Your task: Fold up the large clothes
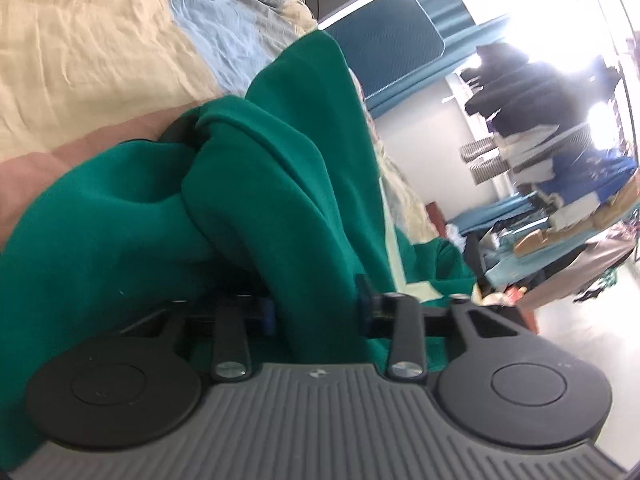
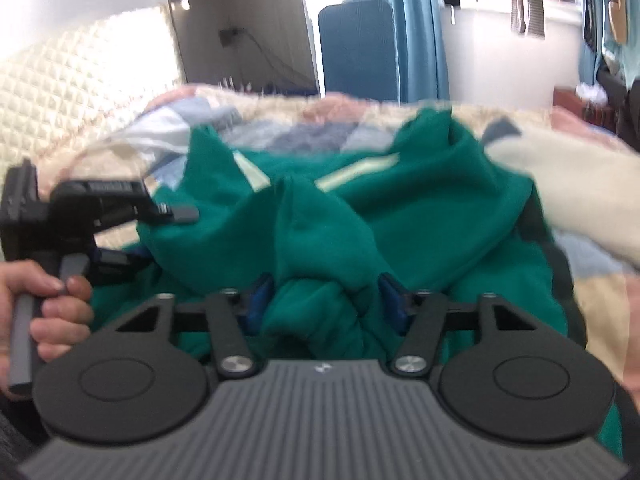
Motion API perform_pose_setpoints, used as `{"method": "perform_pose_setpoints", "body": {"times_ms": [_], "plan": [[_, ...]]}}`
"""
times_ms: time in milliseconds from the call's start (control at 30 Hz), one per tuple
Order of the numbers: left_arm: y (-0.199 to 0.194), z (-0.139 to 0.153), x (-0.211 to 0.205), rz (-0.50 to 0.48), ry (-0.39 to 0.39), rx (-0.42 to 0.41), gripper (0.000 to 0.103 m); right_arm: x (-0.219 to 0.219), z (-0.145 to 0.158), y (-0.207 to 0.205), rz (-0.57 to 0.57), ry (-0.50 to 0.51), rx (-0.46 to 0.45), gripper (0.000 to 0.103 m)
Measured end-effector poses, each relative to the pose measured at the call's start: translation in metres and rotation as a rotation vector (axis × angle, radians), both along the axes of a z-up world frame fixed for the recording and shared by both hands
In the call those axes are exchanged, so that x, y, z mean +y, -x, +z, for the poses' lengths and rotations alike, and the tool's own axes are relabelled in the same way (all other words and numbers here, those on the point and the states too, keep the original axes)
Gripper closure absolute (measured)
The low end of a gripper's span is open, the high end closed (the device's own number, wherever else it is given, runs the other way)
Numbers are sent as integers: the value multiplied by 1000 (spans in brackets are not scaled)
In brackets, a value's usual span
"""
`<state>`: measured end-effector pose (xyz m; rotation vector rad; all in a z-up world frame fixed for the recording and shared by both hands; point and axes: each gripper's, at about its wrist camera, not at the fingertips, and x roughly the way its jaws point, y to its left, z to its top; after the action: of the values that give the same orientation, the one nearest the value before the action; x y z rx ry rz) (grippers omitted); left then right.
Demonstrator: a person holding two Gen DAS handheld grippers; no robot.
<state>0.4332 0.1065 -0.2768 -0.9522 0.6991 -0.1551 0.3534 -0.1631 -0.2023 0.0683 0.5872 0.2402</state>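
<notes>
Your green garment [image 2: 400,216] lay bunched across the middle of the right wrist view on the patchwork bed cover [image 1: 92,44], with pale stripes showing toward its upper part. It looked like thick, soft fleece: limp, fairly heavy for cloth, likely to sag and slide between folds, so a hem or seam edge would have served better than a loose bulge. Your right gripper [image 2: 324,300] pinched a gathered wad at the lower centre, jaws part-spread around it. Your left gripper [image 1: 316,308] likewise clamped a thick fold low in its frame. Your left hand [image 2: 48,312] gripped its handle at the left edge.
</notes>
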Motion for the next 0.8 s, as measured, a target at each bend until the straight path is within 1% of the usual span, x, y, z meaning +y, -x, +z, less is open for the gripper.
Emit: {"method": "perform_pose_setpoints", "body": {"times_ms": [33, 100, 133, 200, 267, 333, 433, 533, 567, 600, 633, 667, 700, 733, 800], "plan": [[1, 1, 3, 3, 13, -6, 76, -1, 2, 3, 8, 7, -29, 57], [7, 6, 10, 14, 38, -11, 83, 1, 6, 8, 41, 37, -71, 62], [8, 8, 14, 25, 43, -14, 85, 3, 8, 12, 70, 52, -93, 63], [19, 17, 22, 60, 47, -32, 87, 9, 13, 21, 141, 79, -137, 64], [27, 22, 33, 94, 44, -37, 87, 17, 16, 29, 242, 107, -152, 65], [33, 25, 42, 124, 13, -23, 87, 29, 16, 39, 338, 160, -159, 65], [35, 23, 48, 145, -69, 31, 87, 45, 10, 50, 484, 187, -105, 65], [35, 15, 51, 148, -75, 56, 85, 63, -2, 61, 596, 264, -42, 64], [35, 12, 52, 136, -76, 59, 81, 69, -7, 64, 613, 292, -17, 63], [36, 12, 51, 129, -81, 61, 71, 73, -11, 66, 619, 317, 6, 61], [38, 12, 51, 130, -86, 58, 65, 74, -14, 67, 622, 329, 24, 60], [42, 13, 49, 133, -92, 51, 49, 74, -16, 68, 625, 327, 39, 59], [44, 14, 49, 132, -98, 52, 38, 73, -14, 69, 623, 313, 43, 56], [48, 16, 48, 130, -102, 50, 36, 68, -10, 68, 617, 277, 47, 51], [56, 20, 44, 116, -110, 47, 33, 53, 0, 59, 595, 158, 75, 45]]}}
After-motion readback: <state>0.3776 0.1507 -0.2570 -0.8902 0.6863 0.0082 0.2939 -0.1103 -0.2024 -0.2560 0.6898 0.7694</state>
